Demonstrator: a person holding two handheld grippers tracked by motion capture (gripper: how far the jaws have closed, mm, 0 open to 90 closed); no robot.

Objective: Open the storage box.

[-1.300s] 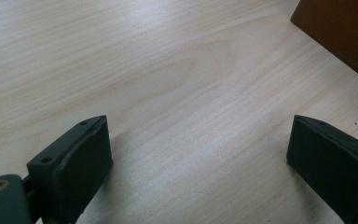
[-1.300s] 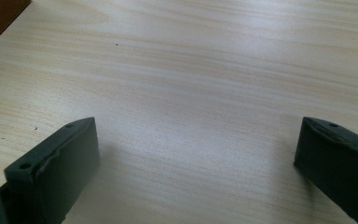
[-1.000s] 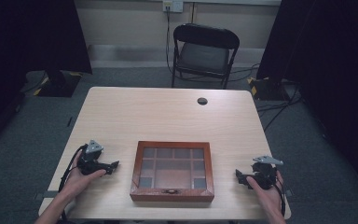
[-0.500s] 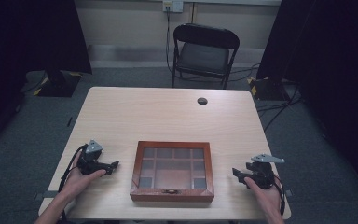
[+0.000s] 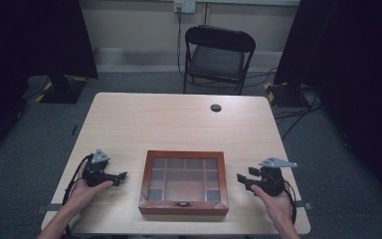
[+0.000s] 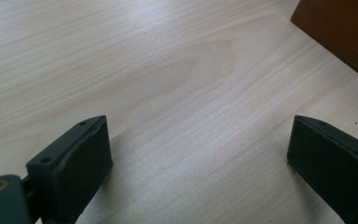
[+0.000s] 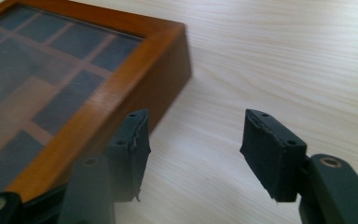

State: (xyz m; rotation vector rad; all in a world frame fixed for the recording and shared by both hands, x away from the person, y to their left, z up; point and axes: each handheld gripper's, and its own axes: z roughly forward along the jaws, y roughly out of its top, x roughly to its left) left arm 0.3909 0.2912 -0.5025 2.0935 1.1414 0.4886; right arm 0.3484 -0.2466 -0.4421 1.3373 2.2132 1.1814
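A brown wooden box (image 5: 184, 181) with a gridded glass lid lies shut near the table's front edge. My left gripper (image 5: 122, 177) rests left of it, pointing toward the box, jaws wide open over bare wood (image 6: 198, 154); a corner of the box (image 6: 345, 32) shows at the upper right. My right gripper (image 5: 241, 178) is held just right of the box, lifted off the table. Its jaws (image 7: 193, 149) have just been closing and stand about half open with nothing between them. The box's right edge (image 7: 135, 74) lies beside its left jaw.
The light wood table (image 5: 179, 124) has a small black round cap (image 5: 216, 107) near its far edge. A black folding chair (image 5: 216, 55) stands behind the table. Cables trail from both grippers off the front edge.
My right gripper has risen off the table and shifted slightly toward the box, and its jaws have narrowed. The left gripper and the box have stayed put.
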